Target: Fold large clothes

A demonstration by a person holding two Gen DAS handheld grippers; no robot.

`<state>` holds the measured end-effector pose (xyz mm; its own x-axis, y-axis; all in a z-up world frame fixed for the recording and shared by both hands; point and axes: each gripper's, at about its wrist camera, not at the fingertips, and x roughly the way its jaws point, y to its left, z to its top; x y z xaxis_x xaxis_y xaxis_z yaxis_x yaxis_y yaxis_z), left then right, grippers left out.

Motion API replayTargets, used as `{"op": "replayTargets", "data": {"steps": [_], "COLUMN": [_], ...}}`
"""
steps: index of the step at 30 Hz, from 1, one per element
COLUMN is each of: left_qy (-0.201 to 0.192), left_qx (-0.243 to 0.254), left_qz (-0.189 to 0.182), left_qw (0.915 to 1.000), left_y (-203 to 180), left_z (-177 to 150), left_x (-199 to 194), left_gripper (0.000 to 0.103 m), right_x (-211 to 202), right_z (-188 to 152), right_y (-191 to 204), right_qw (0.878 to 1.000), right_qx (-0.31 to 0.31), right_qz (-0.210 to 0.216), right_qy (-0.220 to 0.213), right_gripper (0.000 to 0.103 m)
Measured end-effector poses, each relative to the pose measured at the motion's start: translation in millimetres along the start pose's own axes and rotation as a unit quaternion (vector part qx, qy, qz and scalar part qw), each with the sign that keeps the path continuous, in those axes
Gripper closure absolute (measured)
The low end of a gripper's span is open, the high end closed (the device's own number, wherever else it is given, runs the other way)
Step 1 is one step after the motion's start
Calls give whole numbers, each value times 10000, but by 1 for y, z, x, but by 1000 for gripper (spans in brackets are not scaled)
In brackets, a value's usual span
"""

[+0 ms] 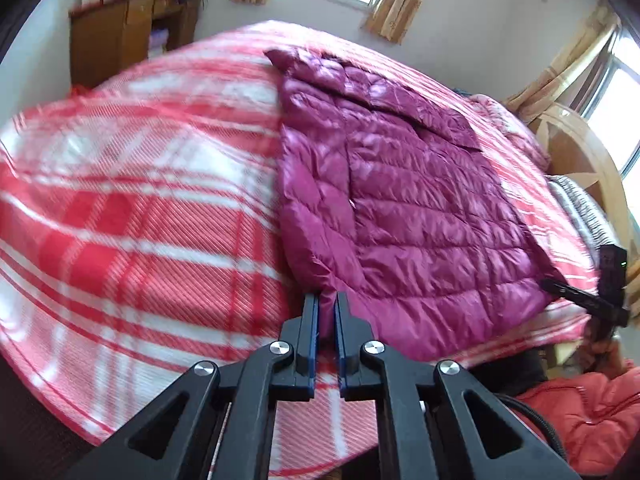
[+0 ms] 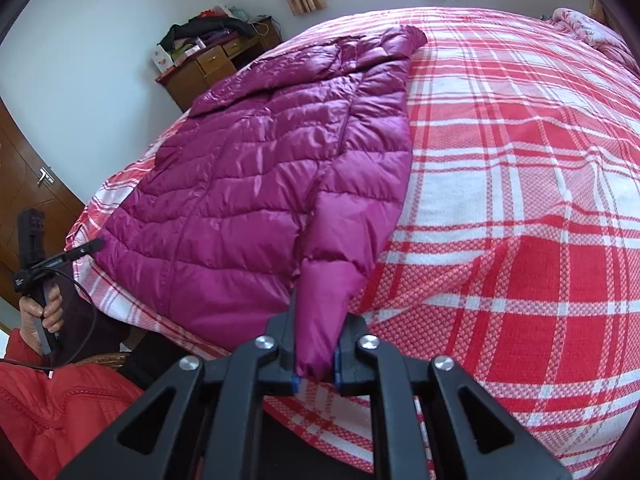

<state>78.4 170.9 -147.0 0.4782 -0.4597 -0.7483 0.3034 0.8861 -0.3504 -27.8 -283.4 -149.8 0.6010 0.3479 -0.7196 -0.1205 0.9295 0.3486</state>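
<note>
A magenta quilted down jacket (image 1: 416, 208) lies flat on a bed with a red and white checked cover (image 1: 140, 208). It also shows in the right wrist view (image 2: 256, 184). My left gripper (image 1: 327, 308) is shut on the jacket's near hem corner at its left side. My right gripper (image 2: 316, 344) is shut on a sleeve cuff (image 2: 324, 312) of the jacket, at the near right side, with the sleeve lying along the jacket's right edge. The right gripper shows at the far right of the left wrist view (image 1: 560, 288), and the left gripper at the left of the right wrist view (image 2: 92, 247).
The checked bed cover (image 2: 520, 200) spreads wide to the right. A wooden desk (image 2: 212, 68) with piled items stands by the far wall. A wooden headboard (image 1: 576, 152) and a door (image 2: 24, 184) are at the sides. My red coat (image 2: 52, 408) is near.
</note>
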Motion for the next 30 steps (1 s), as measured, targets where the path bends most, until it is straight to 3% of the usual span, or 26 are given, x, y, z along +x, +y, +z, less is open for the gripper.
{"op": "replayTargets", "data": {"steps": [3,9,15,22,27,30], "left_qy": [6,-19,-294,-856,-1248,-1435], "left_qx": [275,409,-93,-717,-681,-730], "left_qz": [42,-527,-750,-41,488,320], "left_qw": [9996,9978,9967,9937,9886,9864], "left_y": [-12,-28,-24,-8,-1,10], "left_z": [-1,-1,35,129,187,202], "left_x": [0,-26,-35,-23,0,-1], "left_gripper": [98,99,99,100,100,100], "right_x": [-8,-30,-42,-35,0,34], "right_z": [3,0,22,110,169,188], "right_y": [0,7,2,-19,-41,-55], "right_qw": [9997,9983,9949,9887,9872,9857], "right_qx": [114,74,228,607,1054,1411], "right_qz": [235,575,986,1293,1050,785], "right_qy": [-14,52,3,-462,-577,-475], "right_gripper": [90,91,91,91,91,91]}}
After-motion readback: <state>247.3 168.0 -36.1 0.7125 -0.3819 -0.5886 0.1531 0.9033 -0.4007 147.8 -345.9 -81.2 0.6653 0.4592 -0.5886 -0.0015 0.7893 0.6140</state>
